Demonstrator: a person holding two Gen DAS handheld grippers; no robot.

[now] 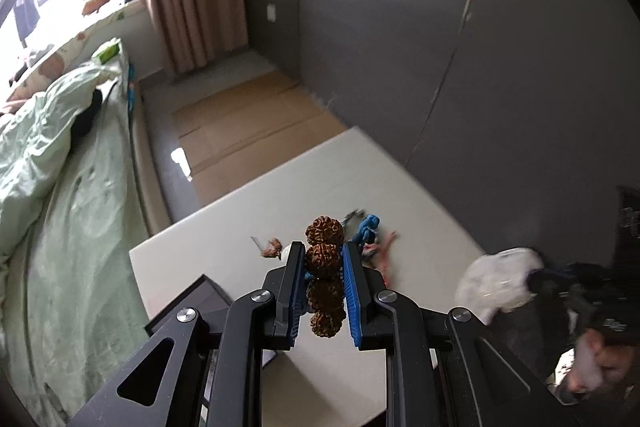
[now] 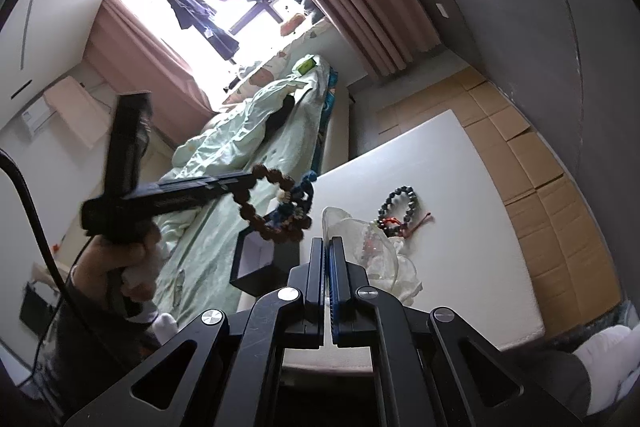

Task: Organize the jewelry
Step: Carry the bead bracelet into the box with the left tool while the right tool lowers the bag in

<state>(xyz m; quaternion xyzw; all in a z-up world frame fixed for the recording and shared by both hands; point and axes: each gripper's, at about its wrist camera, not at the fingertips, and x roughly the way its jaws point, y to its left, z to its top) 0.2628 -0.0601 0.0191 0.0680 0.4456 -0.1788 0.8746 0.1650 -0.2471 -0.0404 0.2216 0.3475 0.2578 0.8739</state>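
My left gripper (image 1: 323, 251) is shut on a bracelet of large brown seed beads (image 1: 324, 259) with a blue tassel and holds it in the air above the white table (image 1: 240, 259). In the right wrist view the left gripper (image 2: 250, 183) holds the bracelet (image 2: 276, 205) above an open black box (image 2: 260, 259) at the table's left edge. My right gripper (image 2: 328, 241) is shut and empty, close above a white organza pouch (image 2: 376, 251). A dark bead bracelet (image 2: 400, 203) and a red string bracelet (image 2: 396, 225) lie beyond the pouch.
A bed with a green quilt (image 2: 240, 147) runs along the table's left side. Flattened cardboard (image 2: 532, 187) covers the floor to the right. Grey wardrobe doors (image 1: 480, 67) stand behind the table. Small jewelry pieces (image 1: 272, 249) lie on the table.
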